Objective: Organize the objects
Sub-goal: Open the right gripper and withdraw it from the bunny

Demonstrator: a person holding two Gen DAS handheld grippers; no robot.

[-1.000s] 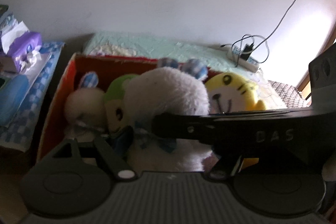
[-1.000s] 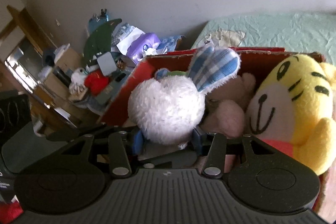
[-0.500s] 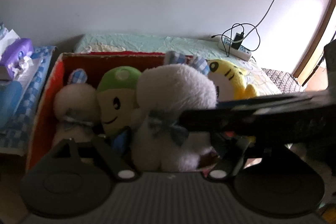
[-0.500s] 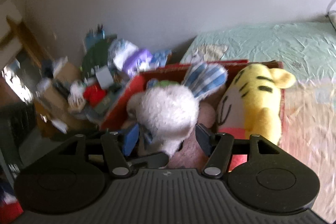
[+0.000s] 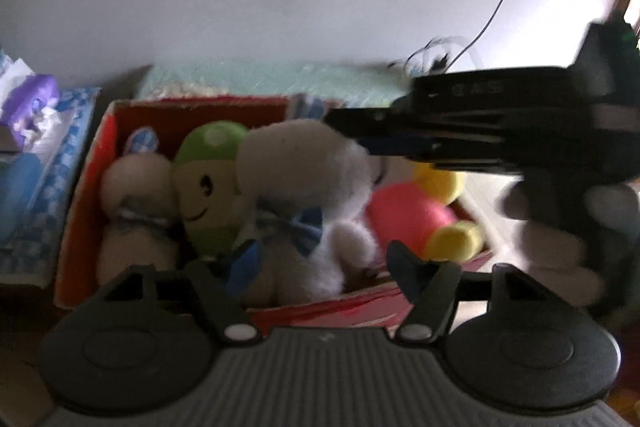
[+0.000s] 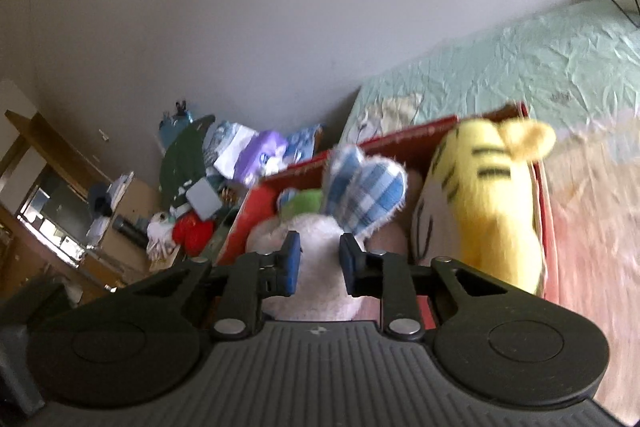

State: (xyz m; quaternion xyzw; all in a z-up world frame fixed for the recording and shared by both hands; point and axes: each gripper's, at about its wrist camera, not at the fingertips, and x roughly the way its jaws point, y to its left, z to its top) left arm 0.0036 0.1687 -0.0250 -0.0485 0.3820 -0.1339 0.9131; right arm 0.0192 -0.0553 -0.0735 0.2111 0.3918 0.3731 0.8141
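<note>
— Gripping anything with your right gripper [image 6: 319,263]?
— Yes, your blue pads pinch the fluffy white plush rabbit with blue checked ears [image 6: 320,267], which sits in the red cardboard box [image 6: 542,187].
— And the left gripper [image 5: 320,263]?
— Spread wide, holding nothing, at the box's near edge. The yellow striped plush tiger [image 6: 492,203] lies at two o'clock of the rabbit, the green-capped plush doll [image 5: 208,183] at nine

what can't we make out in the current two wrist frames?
- Left wrist: yellow tiger plush head hidden behind the right gripper; whole frame motion-blurred.
- Right wrist: white bunny plush face hidden, seen from behind; whether the gripper pads press its head or only flank it is unclear.
- Right wrist: red box floor hidden by plush toys.
- Left wrist: power strip lost in blur and glare.
</note>
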